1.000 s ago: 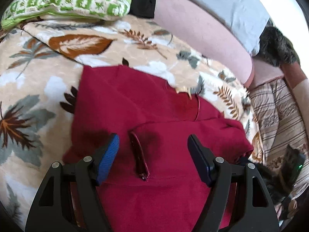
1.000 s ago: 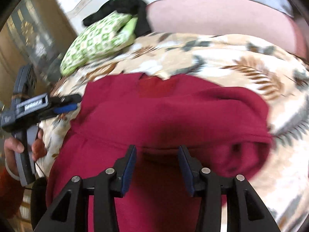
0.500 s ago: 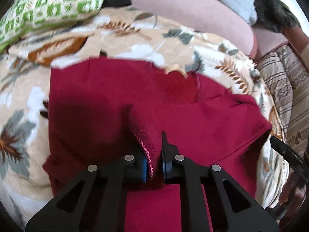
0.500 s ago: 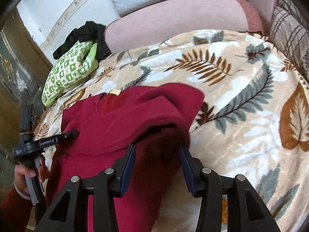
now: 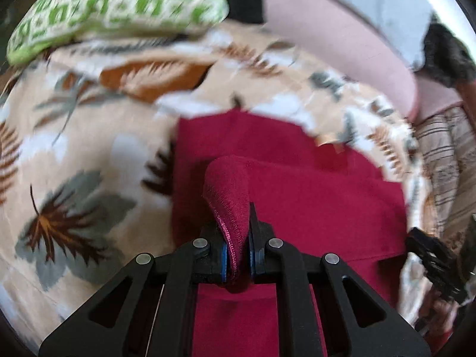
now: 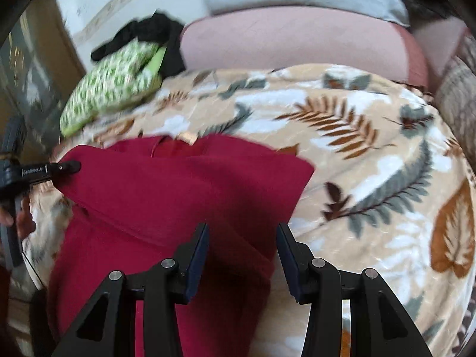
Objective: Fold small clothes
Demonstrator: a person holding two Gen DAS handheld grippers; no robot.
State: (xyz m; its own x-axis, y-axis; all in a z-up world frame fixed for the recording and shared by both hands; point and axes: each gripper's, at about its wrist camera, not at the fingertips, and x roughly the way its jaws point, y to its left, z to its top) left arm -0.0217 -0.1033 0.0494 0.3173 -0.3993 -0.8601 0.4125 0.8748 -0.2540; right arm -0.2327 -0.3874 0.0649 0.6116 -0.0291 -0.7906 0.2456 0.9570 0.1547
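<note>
Left tongs (image 5: 238,255) pinch a raised stitched edge of the red garment (image 5: 312,202) on the leaf-print blanket (image 6: 372,154); right tongs (image 6: 242,255) hover spread above it

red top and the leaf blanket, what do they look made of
Red top: seemingly soft matte knit, perhaps fleece; overlock stitching shows along the edge pinched in the left gripper. Blanket: plush, likely fleece, with a printed leaf pattern and faint sheen.

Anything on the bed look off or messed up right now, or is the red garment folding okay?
Nothing looks damaged or spilled. The red garment lies partly folded on the leaf-print blanket; the left gripper pinches a stitched hem, the right gripper hovers open. Both views are blurred.
</note>
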